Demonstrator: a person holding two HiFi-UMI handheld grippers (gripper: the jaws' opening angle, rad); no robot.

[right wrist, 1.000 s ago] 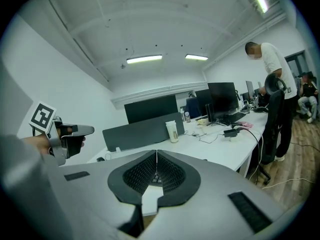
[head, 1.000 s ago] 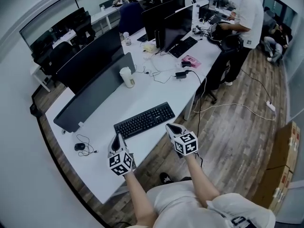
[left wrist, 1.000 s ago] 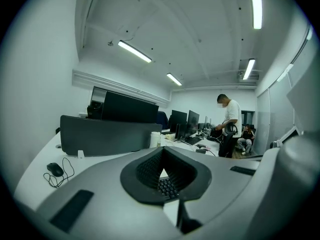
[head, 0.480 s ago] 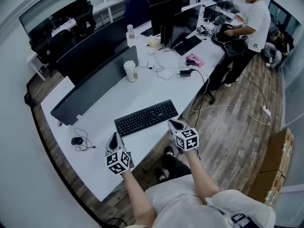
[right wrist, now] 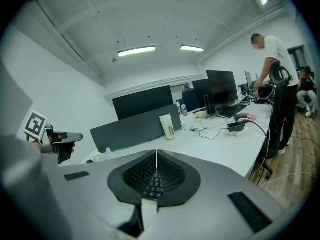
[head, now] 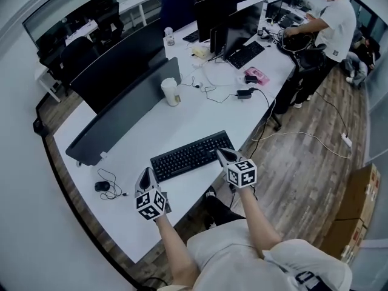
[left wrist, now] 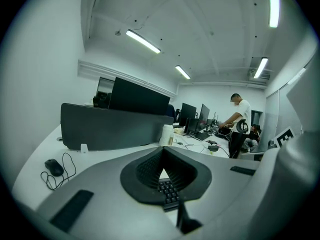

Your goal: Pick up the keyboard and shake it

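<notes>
A black keyboard point(head: 191, 155) lies on the white desk point(head: 200, 111) near its front edge. My left gripper point(head: 146, 173) is shut and empty, just in front of the keyboard's left end. My right gripper point(head: 220, 153) is also shut and empty, its tip at the keyboard's front right corner; contact cannot be told. In the left gripper view the left gripper point(left wrist: 162, 153) points over the keyboard point(left wrist: 169, 193), which shows below the closed jaws. The right gripper point(right wrist: 156, 155) likewise looks along the keyboard point(right wrist: 151, 185).
A paper cup point(head: 170, 92) stands before a dark divider panel point(head: 121, 111). A mouse point(head: 101, 186) with its coiled cable lies at the left. Cables and an adapter point(head: 245, 93) lie farther back. Monitors stand beyond; a person point(head: 332, 23) stands at the desk's far end.
Both grippers have moved forward and slightly down, closer to the keyboard's two ends. Both stay shut. The keyboard has not moved.
</notes>
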